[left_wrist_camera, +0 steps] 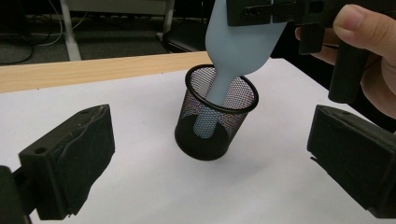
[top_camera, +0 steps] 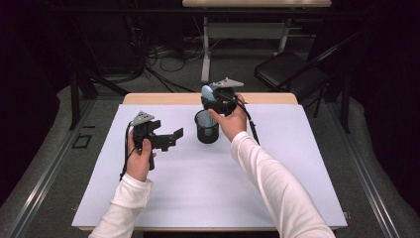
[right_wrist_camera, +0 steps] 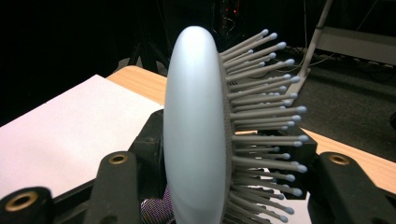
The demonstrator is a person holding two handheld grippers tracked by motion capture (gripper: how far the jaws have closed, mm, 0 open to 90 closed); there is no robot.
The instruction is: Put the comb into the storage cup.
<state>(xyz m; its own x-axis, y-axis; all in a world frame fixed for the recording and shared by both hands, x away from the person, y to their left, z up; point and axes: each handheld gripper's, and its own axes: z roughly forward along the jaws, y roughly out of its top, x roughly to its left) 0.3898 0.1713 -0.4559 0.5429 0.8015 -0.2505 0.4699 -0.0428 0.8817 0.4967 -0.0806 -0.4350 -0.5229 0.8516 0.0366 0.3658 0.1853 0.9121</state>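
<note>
A pale blue hairbrush stands handle-down in a black mesh cup near the middle back of the white table. My right gripper is shut on the brush's head above the cup. In the right gripper view the brush head stands on edge between the jaws, its bristles pointing right. My left gripper is open, low over the table to the left of the cup, with nothing between its pads. The handle's tip rests near the cup's bottom.
The white mat covers the wooden table. A black chair and a desk frame stand on the floor beyond the far edge, with cables on the carpet.
</note>
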